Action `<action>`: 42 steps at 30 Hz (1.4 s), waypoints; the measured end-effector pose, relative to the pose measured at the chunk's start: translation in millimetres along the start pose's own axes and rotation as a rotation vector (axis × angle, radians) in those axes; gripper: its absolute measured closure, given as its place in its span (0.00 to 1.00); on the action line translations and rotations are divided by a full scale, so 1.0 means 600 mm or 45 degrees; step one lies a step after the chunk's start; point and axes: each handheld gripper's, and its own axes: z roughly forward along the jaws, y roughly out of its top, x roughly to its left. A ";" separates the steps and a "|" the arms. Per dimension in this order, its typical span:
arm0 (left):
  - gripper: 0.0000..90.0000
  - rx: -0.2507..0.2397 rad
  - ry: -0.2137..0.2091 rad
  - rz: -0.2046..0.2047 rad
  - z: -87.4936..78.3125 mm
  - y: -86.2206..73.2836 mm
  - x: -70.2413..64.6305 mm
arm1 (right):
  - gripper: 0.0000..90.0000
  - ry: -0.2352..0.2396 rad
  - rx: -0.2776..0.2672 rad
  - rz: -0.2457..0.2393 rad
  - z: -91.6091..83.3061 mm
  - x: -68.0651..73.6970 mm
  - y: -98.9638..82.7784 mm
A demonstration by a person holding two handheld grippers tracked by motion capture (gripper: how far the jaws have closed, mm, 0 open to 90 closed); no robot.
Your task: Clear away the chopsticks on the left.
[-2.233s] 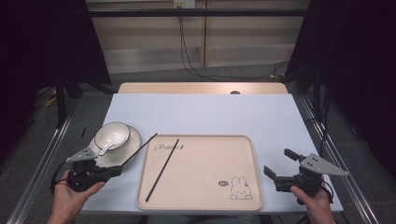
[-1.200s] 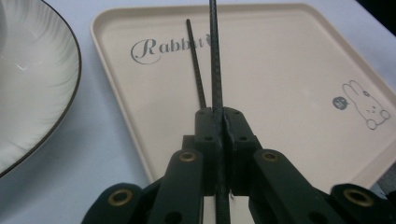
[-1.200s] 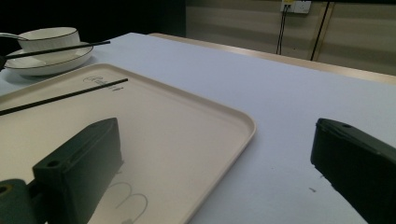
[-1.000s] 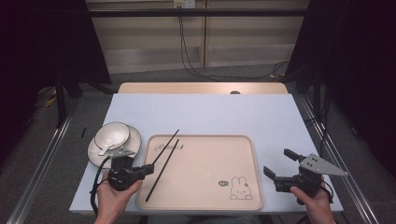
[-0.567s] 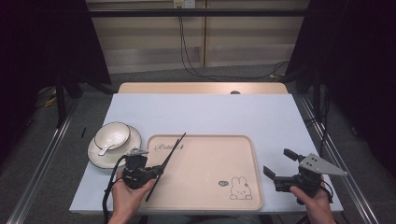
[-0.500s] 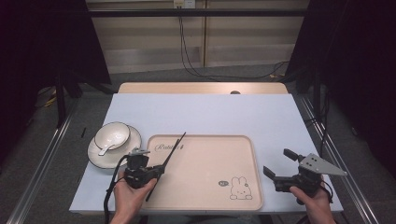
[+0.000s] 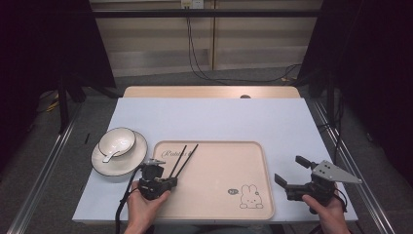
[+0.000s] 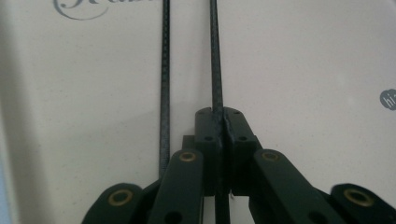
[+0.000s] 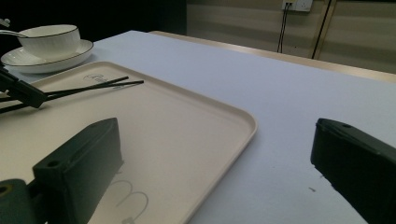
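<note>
Counter (image 7: 209, 117), matte pale blue. Tray (image 7: 229, 168), smooth beige plastic, rounded rectangle; two thin black ribbed chopsticks (image 7: 184, 158) lie at its ten o'clock. Left claw (image 7: 163, 182) clamps one chopstick (image 8: 215, 70). Right claw (image 7: 291, 171) gapes empty at three o'clock. Step: laying chopsticks; next, probably release beside its mate (image 8: 164, 84).

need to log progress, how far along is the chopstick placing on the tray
Done: one chopstick already lies on the beige tray. In hand: the left gripper is shut on the second chopstick, low over the tray beside the first. Left: letting it go. The right gripper waits open, holding nothing.
</note>
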 end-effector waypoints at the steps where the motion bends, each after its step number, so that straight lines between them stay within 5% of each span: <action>1: 0.95 0.004 0.013 0.006 0.001 0.000 0.000 | 0.02 0.000 0.000 0.000 0.000 0.000 0.000; 12: 0.94 0.003 0.004 0.023 0.006 -0.003 -0.002 | 0.02 -0.001 -0.002 -0.002 0.001 0.000 0.000; 21: 0.82 0.000 -0.057 0.056 0.000 -0.003 0.004 | 0.02 0.001 -0.003 -0.003 0.001 0.000 0.000; 25: 0.74 -0.079 -0.126 0.071 -0.014 0.002 0.011 | 0.02 0.003 -0.003 0.000 0.000 0.000 0.000; 28: 0.68 -0.133 -0.125 0.110 -0.025 0.002 0.015 | 0.02 0.004 -0.005 -0.001 0.001 0.000 0.000; 30: 0.58 -0.196 -0.152 0.113 -0.035 -0.001 0.018 | 0.02 -0.002 -0.006 0.000 0.001 0.000 0.000; 36: 0.30 -0.392 -0.177 0.239 -0.070 -0.017 0.032 | 0.02 -0.003 -0.005 0.000 0.001 -0.001 0.000; 39: 0.18 -0.447 -0.119 0.321 -0.086 -0.028 0.044 | 0.02 -0.003 -0.006 0.000 0.000 0.000 0.000; 42: 0.11 -0.516 -0.097 0.335 -0.108 -0.043 0.069 | 0.02 -0.006 -0.005 0.005 0.001 -0.001 0.000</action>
